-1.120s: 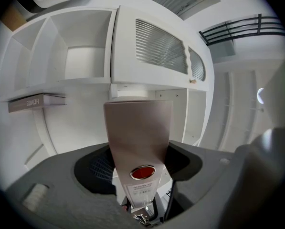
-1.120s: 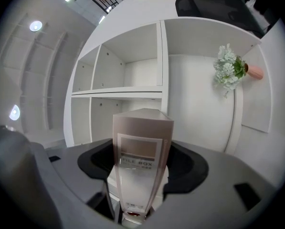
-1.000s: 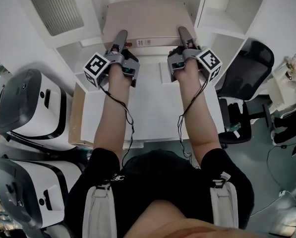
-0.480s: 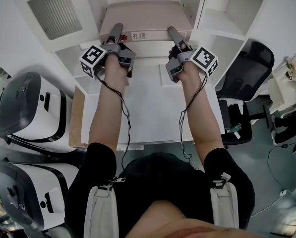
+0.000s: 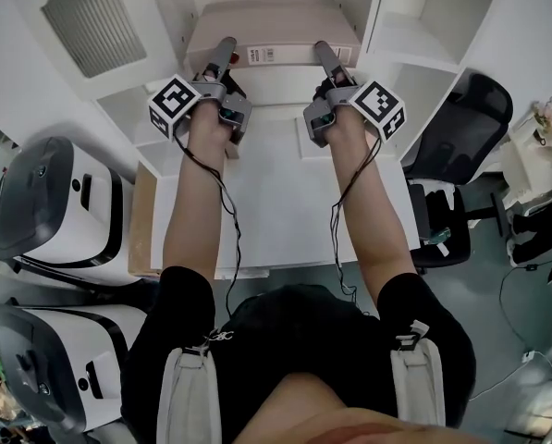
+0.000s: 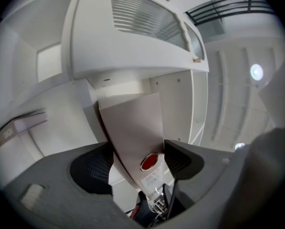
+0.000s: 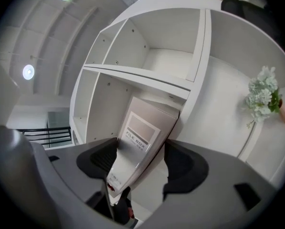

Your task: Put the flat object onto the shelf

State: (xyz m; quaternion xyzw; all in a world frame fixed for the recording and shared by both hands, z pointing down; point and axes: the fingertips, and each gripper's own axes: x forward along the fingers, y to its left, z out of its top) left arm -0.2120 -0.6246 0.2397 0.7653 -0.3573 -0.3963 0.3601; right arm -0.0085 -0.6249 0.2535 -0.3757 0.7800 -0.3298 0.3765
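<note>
At the far left two white machines [image 5: 44, 202] stand on the floor, well clear of the work, and above them a slatted door [image 5: 91, 12] of the shelf [image 5: 369, 12] unit hangs out of the way. The left gripper [image 5: 224, 54] is tipped upward at the near left corner of the file box [image 5: 274, 26]. Its jaws have just been opening a little wider, yet the box stands between them with both pads against its faces, so it reads as grasping the box, likely spread by the box sitting askew in the grip. The box is the flat object. It lies broad side down in the mouth of the middle compartment, far end inside, labelled spine toward the person and above the back of the white table [image 5: 276, 211]. A corner hold on each side keeps so wide a piece level while it goes in. Whether its underside already rests on the shelf board I cannot tell. The right gripper [image 5: 323, 55] mirrors the left at the near right corner, jaws clenched on the box's thickness. Placement looks nearly done; what remains is probably pushing it home and letting go. Further right an office chair [image 5: 460, 128] stands clear.
</note>
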